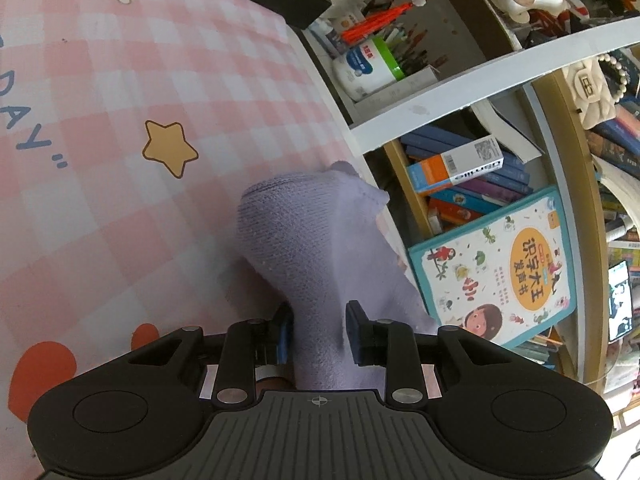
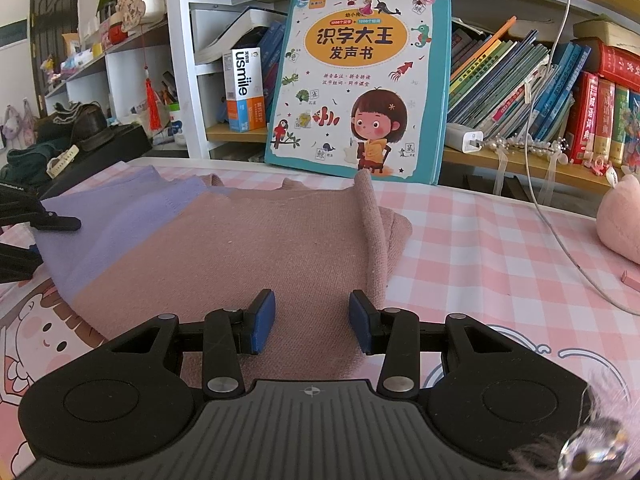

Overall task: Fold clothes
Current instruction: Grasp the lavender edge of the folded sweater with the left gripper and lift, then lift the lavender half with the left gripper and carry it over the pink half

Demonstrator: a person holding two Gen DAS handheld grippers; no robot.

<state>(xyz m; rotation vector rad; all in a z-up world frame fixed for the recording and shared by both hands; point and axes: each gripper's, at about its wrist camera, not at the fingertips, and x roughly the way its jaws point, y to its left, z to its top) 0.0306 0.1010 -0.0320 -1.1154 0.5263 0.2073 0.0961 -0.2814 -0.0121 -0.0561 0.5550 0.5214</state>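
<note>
Behind the tabletop (image 2: 480,232), a shelf unit (image 2: 520,162) holds the most: its right bay is packed with leaning books (image 2: 512,88) and upright red volumes, a white charger (image 2: 466,138) lying on the board in front of them. A tall white box (image 2: 244,88) stands in the bay left of the picture book (image 2: 356,80), a large teal-edged board book with rounded corners that leans upright against the shelf, just behind the sweater. A red tassel (image 2: 152,108) hangs further left of the book.

The tabletop wears a smooth pink-and-white checked cover printed with stars and cartoon figures. On it, directly in front of the book, lies the sweater (image 2: 248,248), a soft fine-ribbed knit, dusty pink in its main panel and lilac at its left part. It is spread mostly flat; its right edge is doubled over into a raised ridge with a bunched fold beyond.

The right gripper (image 2: 312,320) hovers over the pink near hem, its blue-padded fingers (image 2: 264,320) partly apart with only flat cloth beneath them; nothing is pinched.

The left gripper (image 1: 320,332) is at the sweater's lilac part (image 1: 304,232), which rises between its fingers (image 1: 356,332) in a rounded, draped hump. The jaws are partly apart and the pads do not appear to press the knit. In the right view this gripper shows only as black parts at the left frame edge.

A pink plush (image 2: 620,220) sits on the tabletop far right of the book.
</note>
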